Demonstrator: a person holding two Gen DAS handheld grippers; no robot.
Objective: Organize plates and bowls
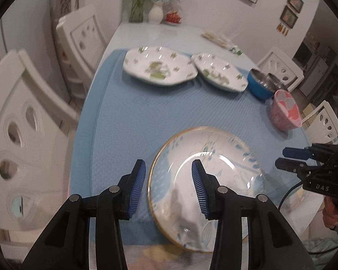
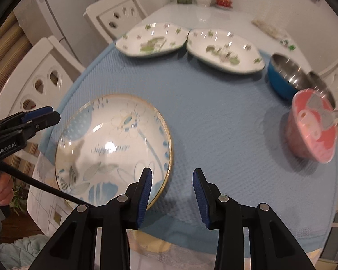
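At the bottom of each wrist view, the left gripper [image 1: 168, 174] and the right gripper [image 2: 172, 181] stood partly open, holding nothing. The right one bore "DAS", the left "GenRobot.AI". Just beyond, a round gold-rimmed plate with blue leaf print [image 2: 115, 144] lay lower left on the blue textured mat [image 2: 214, 121] covering the desk [image 2: 205, 13]. At right sat a pink bowl [image 2: 313, 130], then a blue steel-lined bowl [image 2: 284, 78]. Farthest, two white green-patterned dishes [image 2: 151, 40] lay side by side.

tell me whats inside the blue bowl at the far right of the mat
The blue bowl shows a bare shiny steel lining with nothing visibly lying in it. A second steel bowl sits just behind it, and the pink bowl covers part of that one.
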